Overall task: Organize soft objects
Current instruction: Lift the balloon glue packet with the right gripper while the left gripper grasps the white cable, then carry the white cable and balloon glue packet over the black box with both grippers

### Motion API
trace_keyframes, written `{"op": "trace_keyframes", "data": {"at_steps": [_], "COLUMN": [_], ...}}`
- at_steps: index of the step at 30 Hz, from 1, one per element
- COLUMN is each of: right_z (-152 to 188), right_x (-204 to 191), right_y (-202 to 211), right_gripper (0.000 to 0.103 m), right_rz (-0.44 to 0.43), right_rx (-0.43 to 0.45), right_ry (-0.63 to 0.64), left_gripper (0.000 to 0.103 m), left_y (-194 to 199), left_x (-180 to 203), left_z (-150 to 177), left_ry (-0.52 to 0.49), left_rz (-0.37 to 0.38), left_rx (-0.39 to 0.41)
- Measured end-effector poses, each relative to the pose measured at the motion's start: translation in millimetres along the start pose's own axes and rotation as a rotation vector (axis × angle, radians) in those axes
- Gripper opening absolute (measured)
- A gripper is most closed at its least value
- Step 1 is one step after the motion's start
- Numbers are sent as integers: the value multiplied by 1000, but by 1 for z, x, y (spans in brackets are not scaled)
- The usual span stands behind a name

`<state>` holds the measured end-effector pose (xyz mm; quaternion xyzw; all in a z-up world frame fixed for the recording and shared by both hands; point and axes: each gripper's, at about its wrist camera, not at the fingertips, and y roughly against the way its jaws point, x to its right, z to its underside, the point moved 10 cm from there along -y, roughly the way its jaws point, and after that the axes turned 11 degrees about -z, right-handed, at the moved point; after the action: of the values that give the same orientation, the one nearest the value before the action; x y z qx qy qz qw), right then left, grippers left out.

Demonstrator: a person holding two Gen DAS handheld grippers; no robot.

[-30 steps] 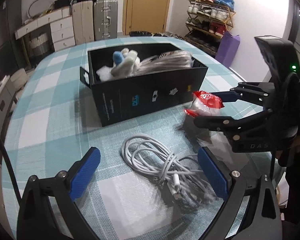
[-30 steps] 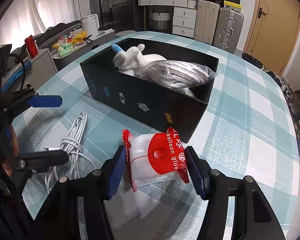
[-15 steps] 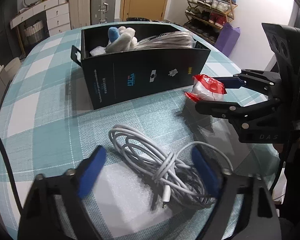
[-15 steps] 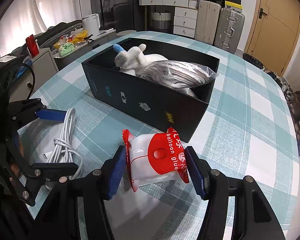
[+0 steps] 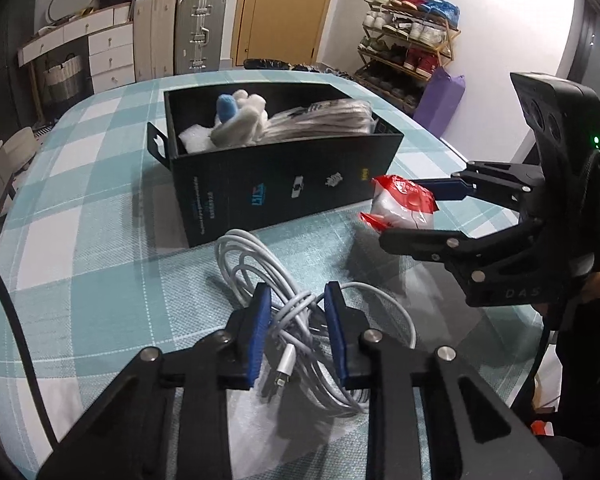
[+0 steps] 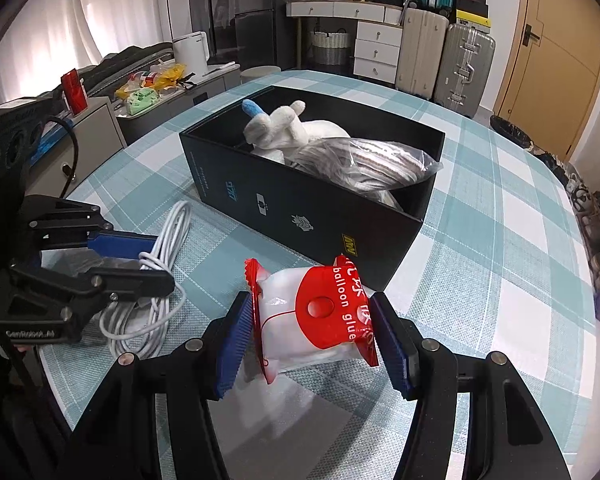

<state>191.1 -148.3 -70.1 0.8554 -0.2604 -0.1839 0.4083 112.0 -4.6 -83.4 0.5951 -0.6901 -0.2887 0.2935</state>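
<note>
near the front edge of the checked table (image 5: 80, 208), the left gripper (image 5: 296, 300) was closing w/ the coiled white cable (image 5: 300, 320) between its blue pads, strands bunched in the narrow gap & the rest of the coil lying on the cloth. right gripper (image 6: 312, 312) pinched the red-and-white balloon glue packet (image 6: 316, 316) by both sides, held above the table just beside the front right corner of the black box (image 6: 308, 216). box sat mid-table w/ a white plush toy (image 6: 276, 128) & a bagged grey bundle (image 6: 360, 160) inside.
</note>
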Motion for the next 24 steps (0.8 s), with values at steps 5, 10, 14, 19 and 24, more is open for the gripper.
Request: {"op": "trace_keyframes", "data": {"at_steps": [5,10,14,19,24], "right_z": [-1,-5,-8,-12,-13], "right_x": [-3,-7,-9,-13,-14], "right_y": [3,10,17,27,30], "right_gripper": [60,60,60,60,60], "right_rz": [-9,-15,-19,-19,-19], "right_rx": [8,26,42,70,76], "right_ry": [8,16,24,32,35], "left_gripper": [19,18,15,11,11], "left_y": [8,14,23,37,30], "left_x": [-3,-6,-8,-11,-16], "left_z": [-7,-10,-16,-27,-23], "left_ry": [6,9,18,19,5], "left_rz": [-1,-5,-4,-11,-26], "left_rx": [38,67,101,157,124]}}
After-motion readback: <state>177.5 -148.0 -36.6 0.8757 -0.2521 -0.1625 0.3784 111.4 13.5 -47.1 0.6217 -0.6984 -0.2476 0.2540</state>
